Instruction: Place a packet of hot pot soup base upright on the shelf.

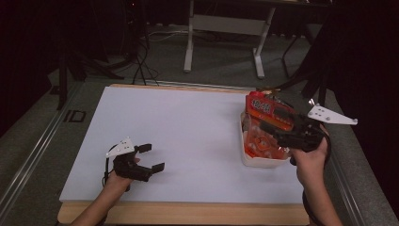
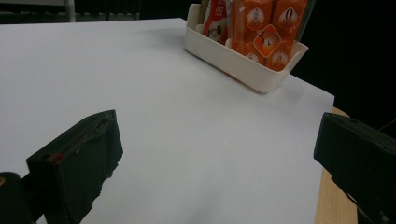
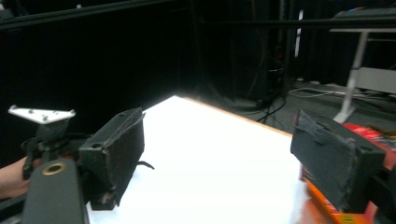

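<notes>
A white tray (image 1: pixel 256 163) stands at the right edge of the white table sheet (image 1: pixel 188 132), packed with orange and red snack packets (image 1: pixel 263 110). My right gripper (image 1: pixel 272 133) hovers just above the tray's packets, jaws open and empty. In the right gripper view its jaws (image 3: pixel 219 154) stand wide apart, with an orange packet (image 3: pixel 327 212) under the right-hand jaw. My left gripper (image 1: pixel 153 157) rests at the front left of the sheet, open and empty. The left gripper view shows its jaws (image 2: pixel 217 154) spread wide, facing the tray (image 2: pixel 243 70) and its orange packets (image 2: pixel 266 28) across the bare sheet.
The table's wooden front edge (image 1: pixel 188 214) runs along the bottom. Beyond the table stand the white legs of a desk (image 1: pixel 190 42), with cables (image 1: pixel 141 66) on the grey floor. Dark curtains close off both sides. My left gripper (image 3: pixel 42 130) appears at the far left of the right gripper view.
</notes>
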